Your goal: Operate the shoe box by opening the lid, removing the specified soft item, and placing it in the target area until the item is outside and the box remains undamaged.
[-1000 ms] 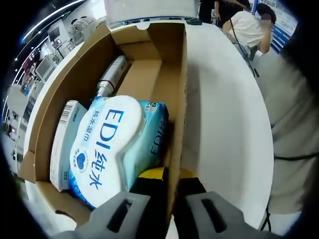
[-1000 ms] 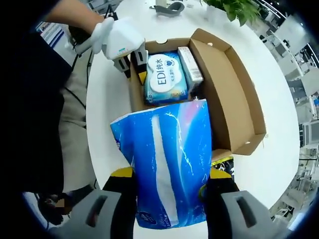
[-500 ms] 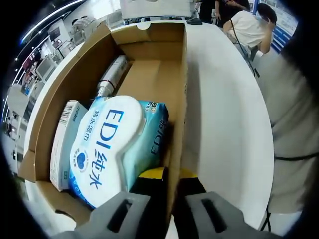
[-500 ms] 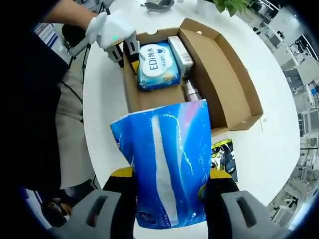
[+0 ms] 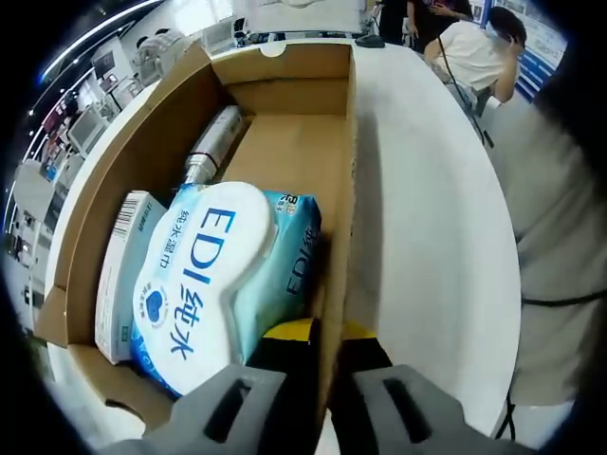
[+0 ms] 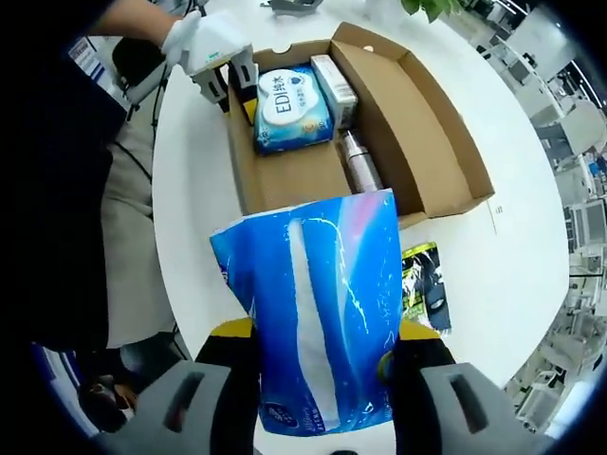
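The open cardboard shoe box (image 5: 133, 161) holds a blue-white EDI wipes pack (image 5: 204, 275), a white carton (image 5: 119, 275) and a silver bottle (image 5: 211, 147). My left gripper (image 5: 325, 346) is shut on the box's right side wall at its near end. In the right gripper view, my right gripper (image 6: 322, 332) is shut on a soft blue plastic pack (image 6: 313, 284), held up above the white table on the near side of the shoe box (image 6: 417, 142). The left gripper (image 6: 228, 76), in a white-gloved hand, clamps the box's far corner beside the EDI pack (image 6: 285, 109).
A dark packet with yellow print (image 6: 424, 284) lies on the white round table (image 6: 503, 256), near the box's flap. The person's torso (image 6: 123, 237) stands along the table's left edge. A seated person (image 5: 469, 52) is beyond the table. A potted plant (image 6: 432, 8) is at the far side.
The right gripper has carried the blue pack farther back from the box, which now looks smaller, with its bare floor and the bottle uncovered. The left gripper keeps its hold on the wall.
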`<state>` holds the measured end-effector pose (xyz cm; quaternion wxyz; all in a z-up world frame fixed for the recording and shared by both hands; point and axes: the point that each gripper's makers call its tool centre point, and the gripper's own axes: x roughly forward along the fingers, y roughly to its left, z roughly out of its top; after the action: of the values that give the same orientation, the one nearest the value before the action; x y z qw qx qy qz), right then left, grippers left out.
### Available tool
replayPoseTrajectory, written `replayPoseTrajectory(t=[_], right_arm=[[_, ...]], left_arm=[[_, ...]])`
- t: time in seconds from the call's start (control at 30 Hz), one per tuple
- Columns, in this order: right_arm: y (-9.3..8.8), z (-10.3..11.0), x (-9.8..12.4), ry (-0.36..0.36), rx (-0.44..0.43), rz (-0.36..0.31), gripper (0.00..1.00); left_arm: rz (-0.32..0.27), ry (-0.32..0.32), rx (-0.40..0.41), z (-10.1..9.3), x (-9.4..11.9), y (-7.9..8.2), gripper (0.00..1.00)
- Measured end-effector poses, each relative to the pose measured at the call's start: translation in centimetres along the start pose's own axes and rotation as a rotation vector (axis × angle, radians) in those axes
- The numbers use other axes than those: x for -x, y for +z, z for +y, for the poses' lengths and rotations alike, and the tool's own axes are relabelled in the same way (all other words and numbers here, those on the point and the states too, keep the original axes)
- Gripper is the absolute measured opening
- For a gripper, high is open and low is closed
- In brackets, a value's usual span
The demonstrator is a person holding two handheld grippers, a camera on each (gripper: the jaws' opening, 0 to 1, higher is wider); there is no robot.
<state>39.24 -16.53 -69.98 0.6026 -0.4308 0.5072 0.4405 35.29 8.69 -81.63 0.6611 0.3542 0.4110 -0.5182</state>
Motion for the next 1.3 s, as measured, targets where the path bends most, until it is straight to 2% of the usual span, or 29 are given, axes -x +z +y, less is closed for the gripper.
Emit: replayPoseTrajectory(t=[1.3], right_arm=[[-4.1,-0.6,0.2,-0.023,0.016,0.042,0.51]], left_arm=[[0.001,-0.003,0.000,0.0,0.0,0.0,0.01]])
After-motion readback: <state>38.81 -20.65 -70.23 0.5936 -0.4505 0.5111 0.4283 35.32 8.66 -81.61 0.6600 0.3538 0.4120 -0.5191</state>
